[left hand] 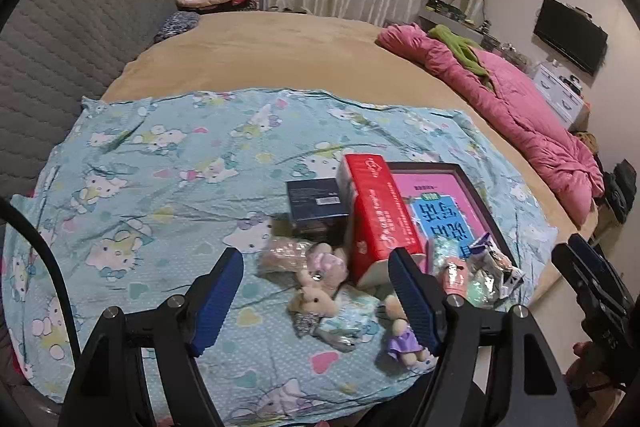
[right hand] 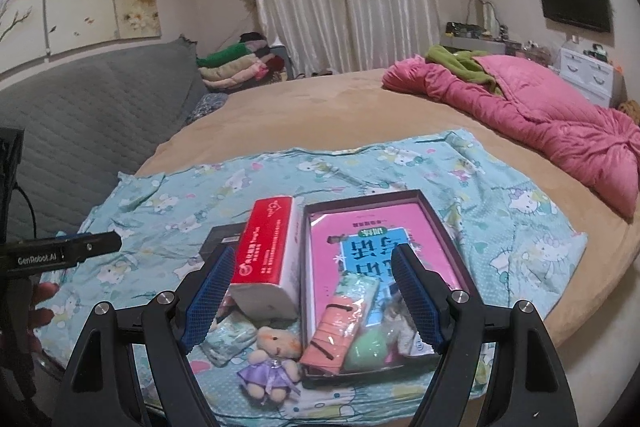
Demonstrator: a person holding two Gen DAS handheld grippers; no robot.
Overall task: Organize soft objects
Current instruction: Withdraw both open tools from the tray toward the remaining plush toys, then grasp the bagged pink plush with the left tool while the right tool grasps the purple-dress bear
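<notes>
The left hand-held gripper (left hand: 316,291) hangs above the bed with its jaws apart and nothing between the pads. Just below it, on the cartoon-print sheet (left hand: 140,167), lie a cream plush bunny (left hand: 314,301), a pink-bowed plush (left hand: 324,261) touching it on the far side, and a small bear in a purple dress (left hand: 402,337) near the right finger. The right hand-held gripper (right hand: 314,291) is likewise spread and empty, hovering over a shallow dark tray (right hand: 436,211) that carries a pink book. A peach soft pack (right hand: 336,331), a mint pack and a green ball (right hand: 366,347) sit in the tray's near end. A red tissue box (right hand: 268,247) stands between the tray and a dark box (left hand: 314,199), beside the tray's left wall.

No toy has been picked up, so the step in hand looks like choosing and reaching for one, most likely to join the soft things in the tray. To do it well, I would come down on one toy only, pads either side of its body rather than an ear or bow. The bear lies clear of the others and nearest the tray. The bunny and pink plush touch, so a careless close could drag both. Plush compresses, so close fully before lifting.
</notes>
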